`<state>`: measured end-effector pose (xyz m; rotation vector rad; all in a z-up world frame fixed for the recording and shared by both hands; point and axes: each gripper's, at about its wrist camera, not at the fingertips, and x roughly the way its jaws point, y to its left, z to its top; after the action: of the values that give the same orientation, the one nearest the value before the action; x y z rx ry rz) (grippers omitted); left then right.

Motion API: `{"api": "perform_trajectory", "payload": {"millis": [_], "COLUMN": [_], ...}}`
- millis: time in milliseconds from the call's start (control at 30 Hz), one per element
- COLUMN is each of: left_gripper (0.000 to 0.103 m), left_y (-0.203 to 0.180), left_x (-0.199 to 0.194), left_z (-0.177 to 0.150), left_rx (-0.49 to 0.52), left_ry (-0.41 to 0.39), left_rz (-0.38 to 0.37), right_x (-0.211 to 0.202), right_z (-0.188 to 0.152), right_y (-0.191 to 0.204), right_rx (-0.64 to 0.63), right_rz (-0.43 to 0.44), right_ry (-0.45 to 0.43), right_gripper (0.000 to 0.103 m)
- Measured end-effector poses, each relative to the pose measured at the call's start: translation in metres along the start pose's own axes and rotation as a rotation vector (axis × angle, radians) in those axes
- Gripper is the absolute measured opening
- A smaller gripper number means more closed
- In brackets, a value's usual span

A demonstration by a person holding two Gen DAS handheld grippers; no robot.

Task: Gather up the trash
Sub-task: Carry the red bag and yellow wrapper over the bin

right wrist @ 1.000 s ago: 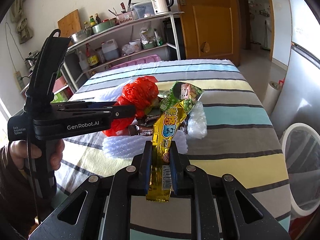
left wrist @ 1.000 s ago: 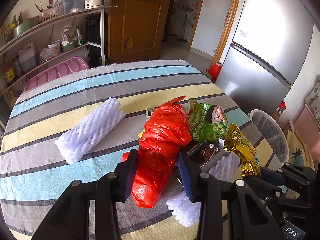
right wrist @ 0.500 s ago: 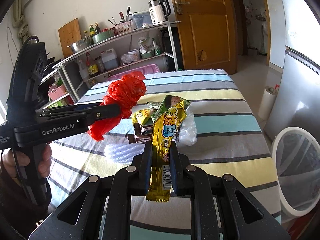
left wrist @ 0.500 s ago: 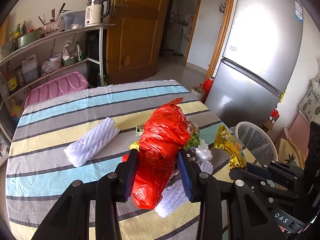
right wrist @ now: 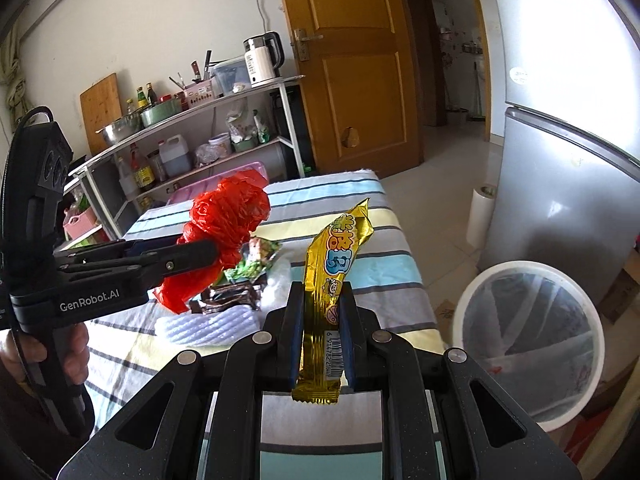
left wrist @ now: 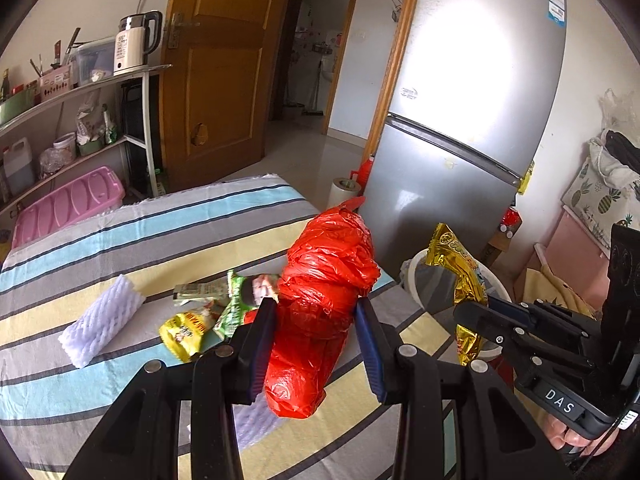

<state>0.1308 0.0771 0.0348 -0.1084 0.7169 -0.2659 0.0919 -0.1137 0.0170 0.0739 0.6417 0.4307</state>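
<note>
My left gripper (left wrist: 316, 312) is shut on a crumpled red plastic bag (left wrist: 328, 280) and holds it above the striped table (left wrist: 120, 240). It also shows in the right wrist view (right wrist: 228, 220). My right gripper (right wrist: 320, 296) is shut on a gold snack wrapper (right wrist: 332, 264), held upright past the table's right edge; the wrapper shows in the left wrist view (left wrist: 460, 272) too. A white mesh trash bin (right wrist: 528, 336) stands on the floor to the right. On the table lie a white foam sleeve (left wrist: 100, 324), a yellow wrapper (left wrist: 184, 332) and a green wrapper (left wrist: 236, 304).
A silver fridge (left wrist: 460, 120) stands right behind the bin. A second foam sleeve (right wrist: 208, 328) and a dark wrapper (right wrist: 228, 300) lie near the table's front. A shelf rack (right wrist: 200, 128) with a kettle is at the back, next to a wooden door (right wrist: 352, 60).
Both grippers have lifted and swung to the right with their loads. The red bag is off the table, and the gold wrapper has come near the bin.
</note>
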Motion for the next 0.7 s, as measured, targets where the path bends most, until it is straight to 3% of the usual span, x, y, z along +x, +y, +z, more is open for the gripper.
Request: {"api": "perform_trajectory", "payload": {"millis": [300,700], "left_gripper": [0.04,0.04], "left_y": [-0.056,-0.125], "left_x": [0.028,0.085], "left_z": [0.018,0.023], "left_rx": [0.064,0.138], "left_ry": [0.004,0.085], "left_rz": [-0.103,-0.209], "right_x": [-0.026,-0.042], "right_z": [0.006,-0.004], "right_y": [-0.047,-0.117], "right_rx": [0.049,0.131], "right_rz": [-0.111,-0.241], "right_ry": [-0.034,-0.017], "right_gripper": [0.017,0.017]}}
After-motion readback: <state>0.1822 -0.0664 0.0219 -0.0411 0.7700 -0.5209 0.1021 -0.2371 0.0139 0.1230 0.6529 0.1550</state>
